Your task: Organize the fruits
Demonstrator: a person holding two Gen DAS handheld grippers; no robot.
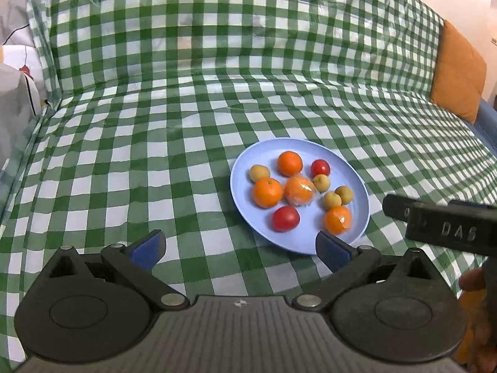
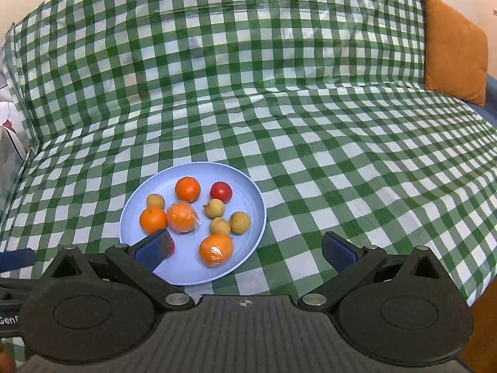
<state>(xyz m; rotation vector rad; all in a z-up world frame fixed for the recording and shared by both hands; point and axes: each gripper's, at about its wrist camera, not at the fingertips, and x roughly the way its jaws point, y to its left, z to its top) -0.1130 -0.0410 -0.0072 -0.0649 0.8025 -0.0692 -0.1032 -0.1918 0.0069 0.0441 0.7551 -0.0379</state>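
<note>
I see a pale blue plate (image 2: 253, 197) lying flat on the near checked cloth, carrying four oranges (image 2: 187, 189), two of them plastic-wrapped, two red tomatoes (image 2: 221, 191) and four small tan fruits (image 2: 239, 222).

Both my wrist feeds are evenly lit by soft, diffuse indoor light, bright enough to read colours cleanly. Shadows are faint: only a thin soft one under the blue plate (image 1: 357, 183) ahead of my left fingers (image 1: 148, 247). The clear plastic over the green checked cloth (image 2: 310, 124) shows pale glare patches and streaks far beyond the fingers, washing out some squares. The fisheye bends the check pattern hard toward the edges, and the corners vignette to black. There is slight softness overall, and the wrapped oranges (image 2: 216, 250) glint a little. The other gripper's body (image 1: 450, 228), right of my left fingers, looks smeared.
</note>
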